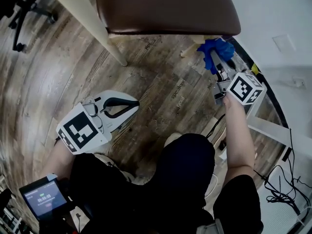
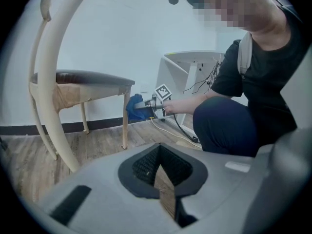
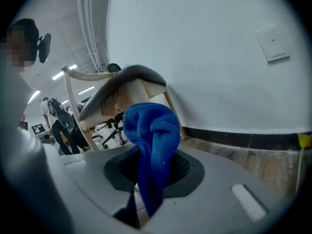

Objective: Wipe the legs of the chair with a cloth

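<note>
Pale wood under a brown seat: chair at the far side. Bunched blue cloth at far right, up by the seat corner beside a leg — contact not clear. Could slip out if dragged hard down the leg, being pinched only by one end. Right tongs clamped on the cloth; left tongs closed and empty — near left, low over the floor.
</note>
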Available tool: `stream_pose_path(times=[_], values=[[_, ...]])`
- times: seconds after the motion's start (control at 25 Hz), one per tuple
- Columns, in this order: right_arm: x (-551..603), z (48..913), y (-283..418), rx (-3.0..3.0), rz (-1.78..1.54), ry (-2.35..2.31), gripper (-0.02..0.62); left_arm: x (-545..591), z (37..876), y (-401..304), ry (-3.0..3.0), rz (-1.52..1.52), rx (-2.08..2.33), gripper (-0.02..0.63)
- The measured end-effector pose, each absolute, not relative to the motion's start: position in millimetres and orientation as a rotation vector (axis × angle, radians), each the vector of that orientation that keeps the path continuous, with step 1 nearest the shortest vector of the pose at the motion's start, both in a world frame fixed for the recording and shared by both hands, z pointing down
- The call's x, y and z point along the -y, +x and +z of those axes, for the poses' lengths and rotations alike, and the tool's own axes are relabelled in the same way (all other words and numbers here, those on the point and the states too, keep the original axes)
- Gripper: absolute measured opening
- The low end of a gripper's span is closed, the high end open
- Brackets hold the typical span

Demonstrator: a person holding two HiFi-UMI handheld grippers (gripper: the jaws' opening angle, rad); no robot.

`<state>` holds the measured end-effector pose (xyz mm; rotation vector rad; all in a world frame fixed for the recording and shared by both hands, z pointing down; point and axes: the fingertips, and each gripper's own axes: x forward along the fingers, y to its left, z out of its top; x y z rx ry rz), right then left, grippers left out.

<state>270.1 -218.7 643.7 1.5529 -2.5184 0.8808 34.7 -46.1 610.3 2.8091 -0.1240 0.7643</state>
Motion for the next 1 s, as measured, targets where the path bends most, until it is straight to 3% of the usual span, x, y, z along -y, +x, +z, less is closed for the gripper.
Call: stream_pose_path(times=[0.72, 1.0], values=[[232, 892, 275, 2.09, 1.203, 1.56, 0.084, 49, 628, 3, 2.71, 0.81, 0.212, -0.002], [231, 924, 265, 1.959, 1.156, 1.52, 0.084, 51, 633, -4, 2.693, 0.835, 0.235, -0.002]])
